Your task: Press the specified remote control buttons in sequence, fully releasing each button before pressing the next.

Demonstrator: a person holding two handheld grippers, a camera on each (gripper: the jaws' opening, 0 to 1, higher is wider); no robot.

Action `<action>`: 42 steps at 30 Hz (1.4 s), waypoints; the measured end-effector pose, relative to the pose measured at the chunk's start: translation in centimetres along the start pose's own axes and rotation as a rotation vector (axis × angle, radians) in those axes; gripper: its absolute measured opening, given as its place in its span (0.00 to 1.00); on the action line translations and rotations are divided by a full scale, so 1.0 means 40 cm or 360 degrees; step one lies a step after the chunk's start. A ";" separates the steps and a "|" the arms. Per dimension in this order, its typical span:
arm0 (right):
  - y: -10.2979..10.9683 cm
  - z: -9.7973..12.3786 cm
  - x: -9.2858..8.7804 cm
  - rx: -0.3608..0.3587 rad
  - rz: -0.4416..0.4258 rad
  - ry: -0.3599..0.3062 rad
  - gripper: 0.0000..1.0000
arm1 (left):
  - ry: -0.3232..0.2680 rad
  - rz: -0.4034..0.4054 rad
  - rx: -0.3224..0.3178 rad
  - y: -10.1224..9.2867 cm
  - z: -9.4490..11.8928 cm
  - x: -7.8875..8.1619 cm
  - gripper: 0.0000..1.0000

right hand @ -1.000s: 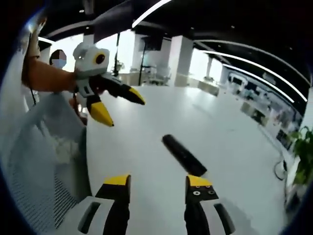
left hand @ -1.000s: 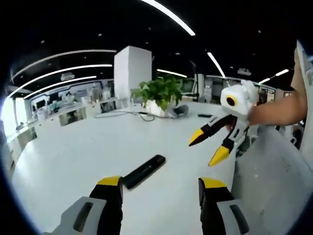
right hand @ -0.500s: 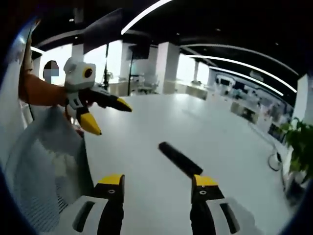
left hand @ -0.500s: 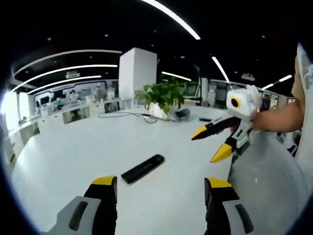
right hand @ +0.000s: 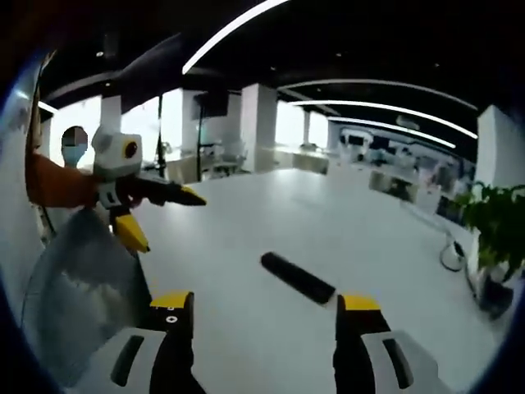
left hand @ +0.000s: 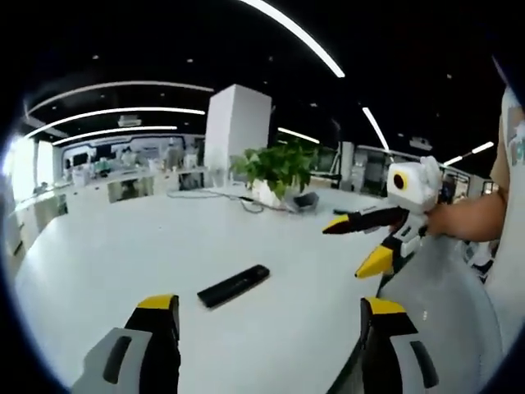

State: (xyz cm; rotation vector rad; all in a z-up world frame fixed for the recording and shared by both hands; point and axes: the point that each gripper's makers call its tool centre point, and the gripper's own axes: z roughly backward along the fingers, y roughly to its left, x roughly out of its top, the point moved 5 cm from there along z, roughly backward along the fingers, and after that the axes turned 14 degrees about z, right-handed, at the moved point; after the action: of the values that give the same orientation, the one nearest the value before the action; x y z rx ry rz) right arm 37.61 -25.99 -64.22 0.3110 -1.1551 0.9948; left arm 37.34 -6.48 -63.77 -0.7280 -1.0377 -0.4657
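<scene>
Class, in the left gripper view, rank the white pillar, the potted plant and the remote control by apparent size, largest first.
1. white pillar
2. potted plant
3. remote control

The plant and remote look close in size; the remote lies nearer, so that ranking is unsure.

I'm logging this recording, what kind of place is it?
Likely an open-plan office: a large white table holding a black remote control, a potted plant, and desk rows under long ceiling light strips.

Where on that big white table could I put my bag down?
Nearly anywhere: the table is bare around the black remote, which lies alone mid-table. It is busier at the far edge, by the potted plant and cables.
</scene>
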 end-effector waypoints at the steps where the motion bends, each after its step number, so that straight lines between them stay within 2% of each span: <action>1: -0.001 0.000 0.000 -0.0012 -0.0010 0.0002 0.68 | -0.0002 0.0010 -0.0003 -0.003 0.000 0.000 0.96; 5: -0.003 0.002 -0.011 -0.0054 -0.0071 0.0036 0.69 | -0.0026 0.0073 -0.0005 -0.011 0.001 0.001 1.00; 7: -0.005 0.002 -0.009 -0.0064 -0.0068 0.0019 0.70 | -0.0029 0.0097 -0.0009 -0.015 0.002 -0.001 1.00; 11: -0.009 0.005 0.000 -0.0079 -0.0086 -0.0004 0.77 | -0.0030 0.0086 -0.0006 -0.017 0.003 -0.007 1.00; 16: -0.002 0.006 -0.003 -0.0080 -0.0105 -0.0007 0.78 | -0.0036 0.0091 -0.0008 -0.018 0.003 -0.009 1.00; 20: 0.005 0.006 -0.001 -0.0061 -0.0149 -0.0021 0.88 | -0.0019 0.0075 -0.0007 -0.021 0.001 -0.015 1.00; 25: 0.011 0.007 -0.008 -0.0057 -0.0147 -0.0006 0.87 | -0.0004 0.0074 -0.0002 -0.019 -0.003 -0.021 1.00; 38: 0.022 0.008 -0.009 -0.0021 -0.0158 -0.0008 0.87 | -0.0045 0.0104 0.0031 -0.008 0.004 -0.015 1.00; 42: 0.021 0.006 -0.016 -0.0017 -0.0180 0.0013 0.87 | -0.0024 0.0118 0.0032 -0.006 0.001 -0.021 1.00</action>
State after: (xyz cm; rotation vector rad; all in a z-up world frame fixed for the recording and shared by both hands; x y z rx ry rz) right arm 36.77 -25.97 -64.89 0.3599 -1.1230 0.8899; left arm 36.78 -6.61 -64.42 -0.7508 -1.0248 -0.3860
